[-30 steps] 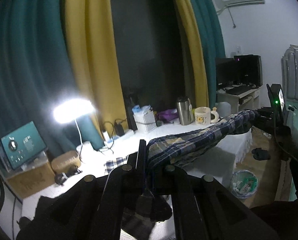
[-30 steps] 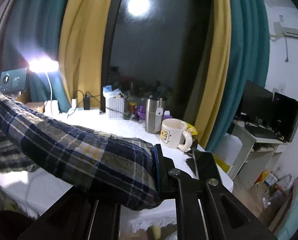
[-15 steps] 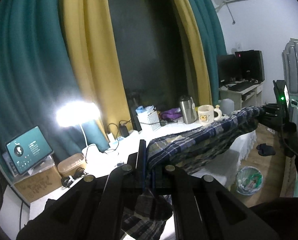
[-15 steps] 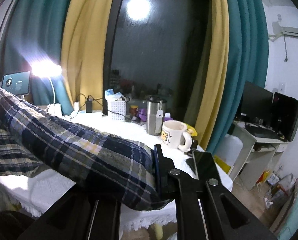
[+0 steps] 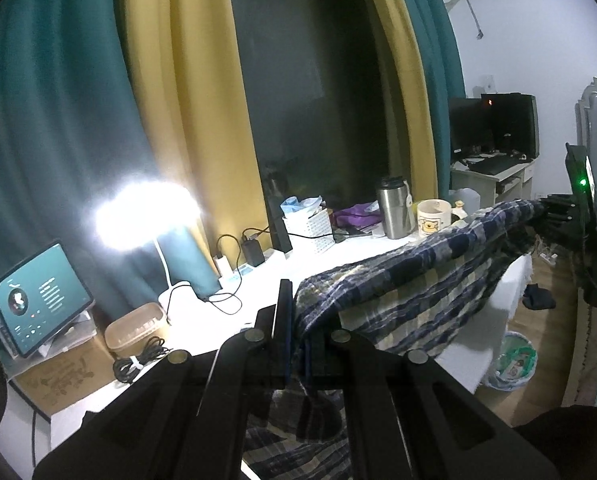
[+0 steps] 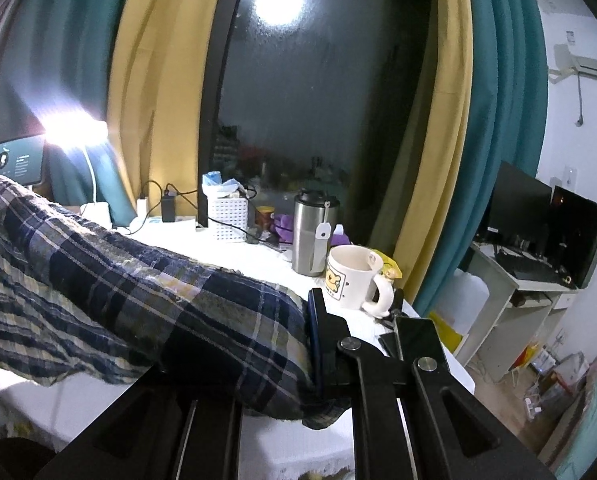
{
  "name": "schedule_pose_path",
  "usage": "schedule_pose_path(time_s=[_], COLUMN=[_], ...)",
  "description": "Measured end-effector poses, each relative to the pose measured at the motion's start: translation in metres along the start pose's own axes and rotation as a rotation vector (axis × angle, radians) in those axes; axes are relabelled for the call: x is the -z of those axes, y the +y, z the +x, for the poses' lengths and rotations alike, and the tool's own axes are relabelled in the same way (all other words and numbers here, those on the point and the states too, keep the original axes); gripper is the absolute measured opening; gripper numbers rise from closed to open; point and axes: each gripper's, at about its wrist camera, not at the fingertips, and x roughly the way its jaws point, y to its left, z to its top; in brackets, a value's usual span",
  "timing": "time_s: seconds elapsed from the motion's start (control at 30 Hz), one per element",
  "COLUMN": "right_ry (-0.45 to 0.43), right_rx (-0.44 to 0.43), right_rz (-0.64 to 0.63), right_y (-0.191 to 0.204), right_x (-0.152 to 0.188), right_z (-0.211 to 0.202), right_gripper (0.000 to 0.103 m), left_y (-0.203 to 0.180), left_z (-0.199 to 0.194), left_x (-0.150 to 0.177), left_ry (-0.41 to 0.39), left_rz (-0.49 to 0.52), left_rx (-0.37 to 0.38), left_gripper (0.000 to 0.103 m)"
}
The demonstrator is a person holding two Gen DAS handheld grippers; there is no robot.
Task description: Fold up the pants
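Pants (image 5: 410,276) between both hand-held grippers

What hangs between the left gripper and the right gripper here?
The plaid pants span the gap, clamped at one end in the left gripper and at the other in the right gripper, per the left wrist view.

Blue-and-cream plaid woven cloth pants (image 6: 146,288) — soft, rumpled; brushed steel tumbler (image 6: 312,236) — dull sheen; glossy cream ceramic mug (image 6: 350,280).

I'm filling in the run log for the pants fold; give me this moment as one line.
step: lift and spread | left gripper: shut on plaid pants | right gripper: shut on plaid pants | pants: stretched between grippers above white table
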Motion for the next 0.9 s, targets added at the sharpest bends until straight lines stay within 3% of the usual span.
schedule_pose_path(time_s=[0.47, 0.9], right_ry=[0.092, 0.186], right_rx=[-0.017, -0.015], right_rz=[0.001, -0.013], right_y=[0.017, 0.030], right_x=[-0.025, -0.025], right_z=[0.082, 0.146], right_gripper=[0.011, 0.011], left_y=[0.044, 0.079], left_z=[0.080, 0.155], left_x=[0.000, 0.019], left_ry=[0.095, 0.214], left_rz=[-0.057, -0.102], left_rx=[0.044, 0.089], left_gripper=[0.003, 0.005])
